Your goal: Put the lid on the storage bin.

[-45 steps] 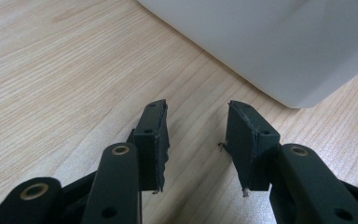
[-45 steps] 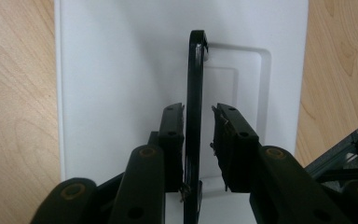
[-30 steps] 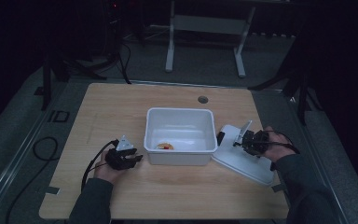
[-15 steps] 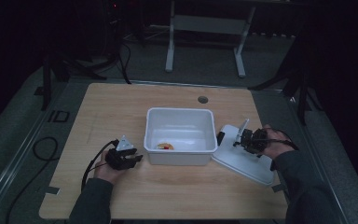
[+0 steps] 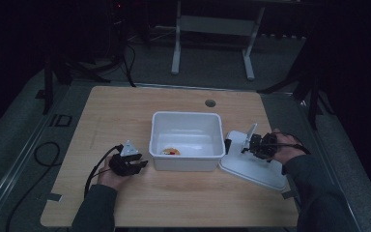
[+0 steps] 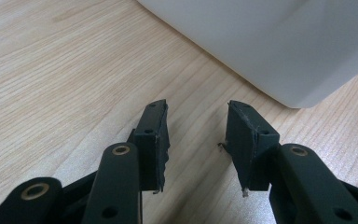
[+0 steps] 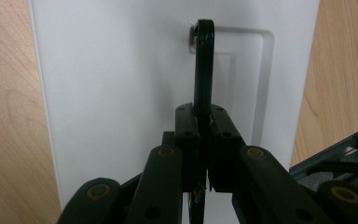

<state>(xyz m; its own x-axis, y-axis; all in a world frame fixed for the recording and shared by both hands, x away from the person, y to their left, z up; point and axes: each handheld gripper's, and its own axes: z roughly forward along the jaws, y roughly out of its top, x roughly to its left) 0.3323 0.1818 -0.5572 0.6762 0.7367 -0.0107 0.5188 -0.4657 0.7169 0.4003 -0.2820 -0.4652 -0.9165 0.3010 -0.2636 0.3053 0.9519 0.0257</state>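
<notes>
Right gripper [image 7: 204,140] was clamped on the black handle [image 7: 203,65] of the white lid [image 5: 253,163], which lay on the table [image 5: 125,116] just right of the open white bin [image 5: 187,140]. Left gripper [image 6: 196,135] sat idle beside the bin, jaws apart, holding nothing. Judged early: lid grasped, not yet set on the bin.
</notes>
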